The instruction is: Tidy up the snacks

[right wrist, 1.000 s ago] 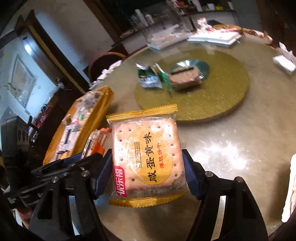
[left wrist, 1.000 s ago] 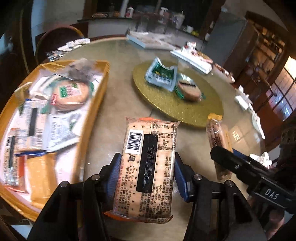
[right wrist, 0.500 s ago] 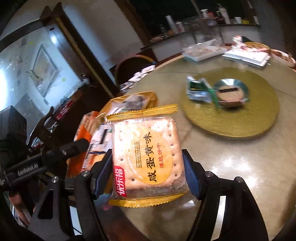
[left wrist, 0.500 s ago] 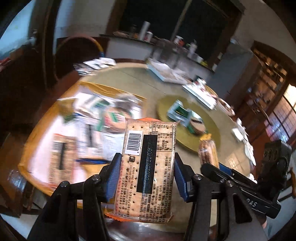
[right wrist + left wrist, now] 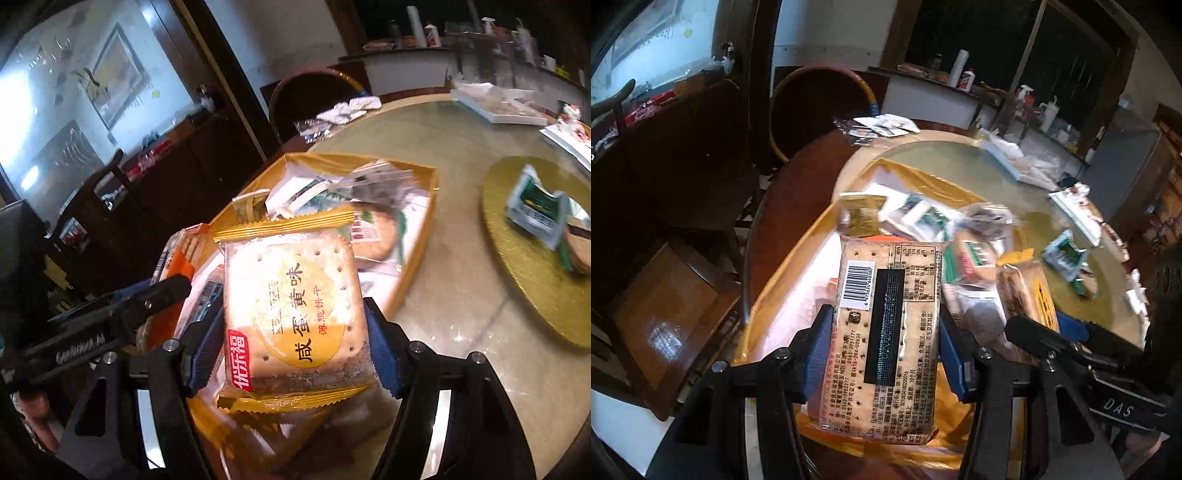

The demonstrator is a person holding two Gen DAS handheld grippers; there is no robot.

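- Left gripper (image 5: 886,334): blue-padded jaws clenched on an orange-edged clear cracker packet, barcode side up (image 5: 886,332), held above the yellow rectangular snack tray (image 5: 783,284).
- Right gripper (image 5: 291,332): jaws clenched on a square yellow-sealed cracker packet (image 5: 291,314), over the same tray's near end.
- Round gold turntable (image 5: 524,266): right of the tray.

A long cracker pack (image 5: 886,332), barcode side up and orange-edged, hangs lengthwise above the near end of the yellow snack tray (image 5: 783,295). A square yellow-wrapped salted-egg cracker pack (image 5: 295,314), label up, hangs beside it over the same end. Loose wrapped snacks (image 5: 369,225) fill the tray's far half.
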